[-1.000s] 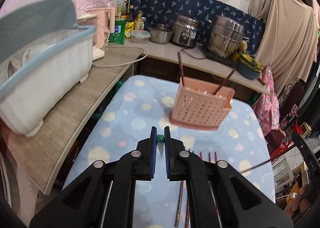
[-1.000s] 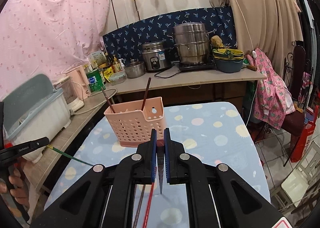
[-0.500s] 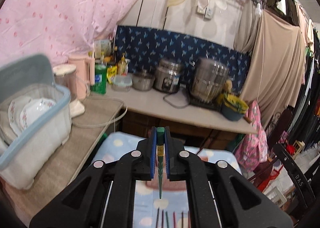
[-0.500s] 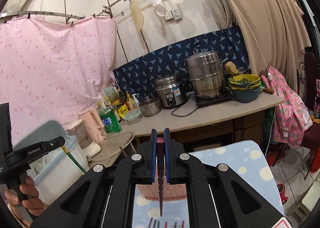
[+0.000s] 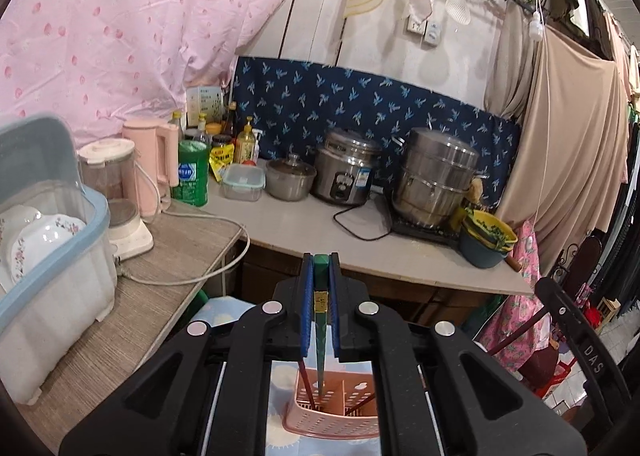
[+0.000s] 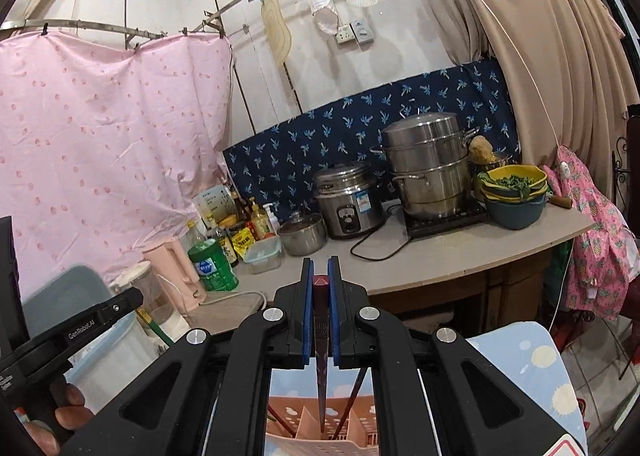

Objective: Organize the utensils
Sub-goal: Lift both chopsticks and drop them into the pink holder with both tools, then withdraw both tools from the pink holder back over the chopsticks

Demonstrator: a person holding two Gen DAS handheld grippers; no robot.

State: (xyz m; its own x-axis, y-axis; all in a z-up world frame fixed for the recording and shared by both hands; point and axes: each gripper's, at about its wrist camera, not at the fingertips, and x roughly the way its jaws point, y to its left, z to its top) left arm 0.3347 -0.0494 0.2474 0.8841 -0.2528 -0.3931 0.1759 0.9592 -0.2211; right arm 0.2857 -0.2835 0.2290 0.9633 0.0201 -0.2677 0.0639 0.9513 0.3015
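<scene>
In the left wrist view my left gripper (image 5: 320, 268) is shut on a green chopstick (image 5: 320, 340) that hangs point down over the pink slotted utensil basket (image 5: 340, 416). Two dark red chopsticks (image 5: 306, 382) lean inside that basket. Seen from the right wrist, my right gripper (image 6: 320, 270) is shut on a dark red chopstick (image 6: 321, 368), its tip hanging above the same pink basket (image 6: 320, 436), where other chopsticks (image 6: 352, 404) stand. The left gripper (image 6: 132, 302) with its green chopstick (image 6: 154, 330) also shows at the left edge of that view, held by a hand (image 6: 60, 416).
The basket stands on a blue dotted tablecloth (image 6: 536, 368). A white dish bin with plates (image 5: 48, 268) sits on the wooden side counter (image 5: 132, 320). Behind, a counter (image 5: 312, 232) carries a rice cooker (image 5: 346, 172), steel pots, bottles and bowls. A dark chair (image 5: 580, 340) stands at right.
Both grippers have risen with their chopsticks, which now hang point down over the basket. The basket has slid from mid-frame to the bottom edge of both views.
</scene>
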